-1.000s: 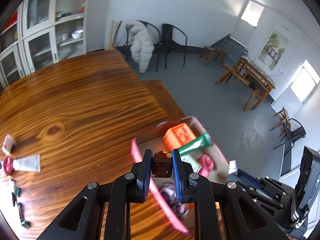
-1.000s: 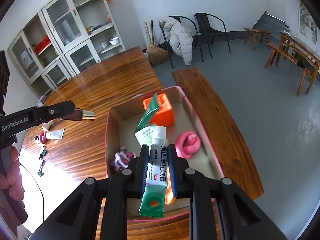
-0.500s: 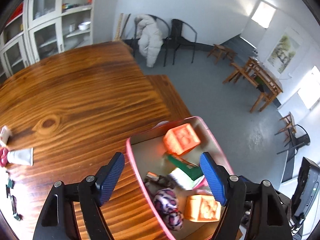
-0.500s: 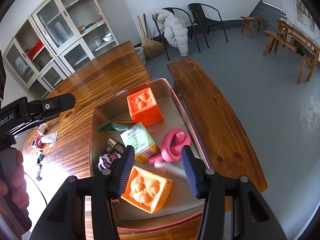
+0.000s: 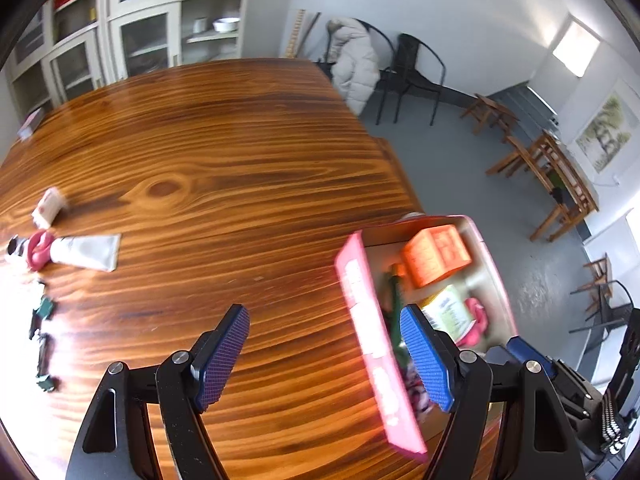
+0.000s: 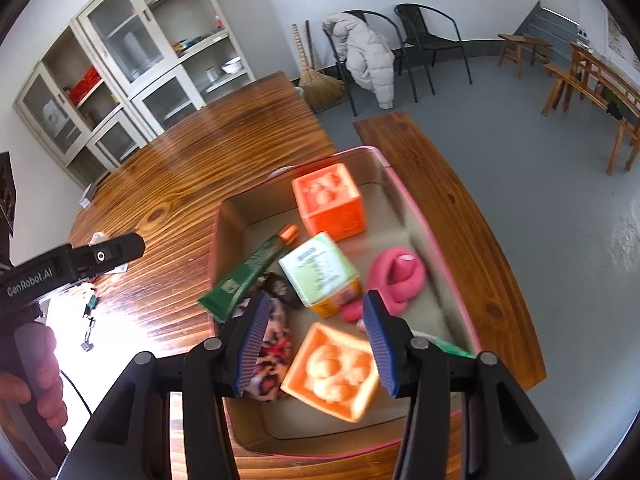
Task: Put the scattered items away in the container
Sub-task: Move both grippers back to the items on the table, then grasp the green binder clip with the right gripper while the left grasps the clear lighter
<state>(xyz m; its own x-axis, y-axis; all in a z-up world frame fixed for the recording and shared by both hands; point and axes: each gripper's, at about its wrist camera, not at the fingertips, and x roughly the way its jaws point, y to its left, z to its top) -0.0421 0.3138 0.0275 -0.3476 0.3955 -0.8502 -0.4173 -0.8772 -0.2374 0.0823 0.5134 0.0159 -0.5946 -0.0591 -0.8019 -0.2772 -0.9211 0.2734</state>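
Both tongs gape empty: right gripper [image 6: 314, 330] over the half-filled box [image 6: 420, 216] at frame centre; left gripper [image 5: 326, 354] faces a tube [image 5: 86, 252] left on the table [image 5: 224, 152], mid-left.

We are seeing bare table [image 5: 224, 168] stretching toward twelve o'clock; the container's pink wall [image 5: 372, 332] is blocking at three, its crowded floor seemingly leaving little room.

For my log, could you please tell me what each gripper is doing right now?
Left gripper: open, holding nothing, over the table.
Right gripper: open, holding nothing, above the container.
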